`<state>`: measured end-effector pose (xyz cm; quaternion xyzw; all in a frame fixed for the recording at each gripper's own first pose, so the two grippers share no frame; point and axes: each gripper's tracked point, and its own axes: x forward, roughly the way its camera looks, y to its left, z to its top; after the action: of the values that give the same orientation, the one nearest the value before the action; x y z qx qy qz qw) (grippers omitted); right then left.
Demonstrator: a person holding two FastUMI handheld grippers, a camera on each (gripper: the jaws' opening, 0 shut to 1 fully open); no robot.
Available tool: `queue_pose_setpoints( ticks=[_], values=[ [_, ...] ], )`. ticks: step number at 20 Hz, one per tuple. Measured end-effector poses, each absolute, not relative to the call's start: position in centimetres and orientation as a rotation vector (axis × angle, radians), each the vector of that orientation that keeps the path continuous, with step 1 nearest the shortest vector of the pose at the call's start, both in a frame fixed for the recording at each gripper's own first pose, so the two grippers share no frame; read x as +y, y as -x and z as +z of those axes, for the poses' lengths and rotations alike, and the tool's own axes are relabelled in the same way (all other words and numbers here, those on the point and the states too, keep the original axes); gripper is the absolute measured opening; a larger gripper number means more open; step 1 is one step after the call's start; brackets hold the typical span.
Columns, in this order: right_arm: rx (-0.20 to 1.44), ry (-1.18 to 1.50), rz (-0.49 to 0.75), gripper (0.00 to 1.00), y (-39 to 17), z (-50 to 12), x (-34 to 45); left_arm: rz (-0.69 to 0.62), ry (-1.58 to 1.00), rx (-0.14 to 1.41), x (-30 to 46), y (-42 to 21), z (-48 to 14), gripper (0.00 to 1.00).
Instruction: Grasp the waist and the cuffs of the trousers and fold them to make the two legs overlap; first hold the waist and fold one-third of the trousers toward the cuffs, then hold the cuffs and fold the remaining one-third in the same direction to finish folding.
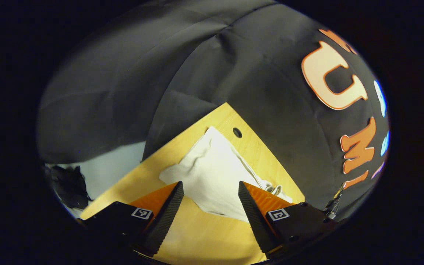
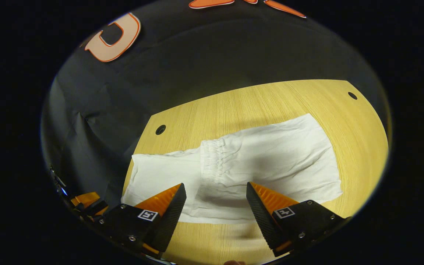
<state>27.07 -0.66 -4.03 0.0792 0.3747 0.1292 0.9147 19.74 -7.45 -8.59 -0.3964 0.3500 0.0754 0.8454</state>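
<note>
Both the right gripper [image 2: 215, 193] and left gripper [image 1: 211, 191] hover with fingers spread, holding nothing, above white trousers [image 2: 256, 162] lying on the wooden table [image 2: 271, 99] just beyond the fingertips. The elastic waist [image 2: 212, 158] appears already folded over; the cuff fold likely comes next. Past them, two table holes [image 2: 160, 129] and the dark booth wall [image 2: 197, 66]; nothing obstructs.

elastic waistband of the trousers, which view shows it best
The right gripper view: the gathered waistband lies folded over the white trousers, in full sight. The left gripper view shows the trousers end-on, waistband indistinct.
</note>
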Motion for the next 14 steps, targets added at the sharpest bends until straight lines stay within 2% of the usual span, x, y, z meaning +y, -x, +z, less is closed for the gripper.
queue_pose_setpoints(
  ticks=[3,4,5,7,9,10,11,14],
  values=[
    [0.788,-0.168,0.278,0.98,-26.9,-4.2,-1.8,0.202,0.961,0.780,-8.7,-19.1,-11.4,0.98],
    [0.801,-0.180,0.282,0.98,-26.9,-4.3,-2.1,0.213,1.017,0.791,-9.3,-18.9,-12.0,0.94],
    [0.810,-0.195,0.282,0.98,-27.0,-4.3,-2.6,0.226,1.070,0.797,-9.8,-18.7,-12.7,0.98],
    [0.815,-0.209,0.282,0.98,-27.1,-4.3,-3.4,0.253,1.140,0.802,-10.2,-18.6,-14.1,1.00],
    [0.807,-0.196,0.278,0.98,-27.7,-4.2,-4.8,0.276,1.165,0.804,-10.6,-19.3,-15.2,0.98],
    [0.812,-0.202,0.279,0.98,-27.6,-4.0,-5.4,0.283,1.174,0.805,-10.7,-19.7,-15.5,0.94],
    [0.821,-0.217,0.282,0.98,-27.6,-3.9,-5.7,0.290,1.179,0.802,-10.8,-20.0,-15.8,1.00],
    [0.830,-0.242,0.274,0.98,-28.1,-4.1,-6.9,0.315,1.186,0.802,-10.8,-20.6,-16.7,0.98]
  ],
)
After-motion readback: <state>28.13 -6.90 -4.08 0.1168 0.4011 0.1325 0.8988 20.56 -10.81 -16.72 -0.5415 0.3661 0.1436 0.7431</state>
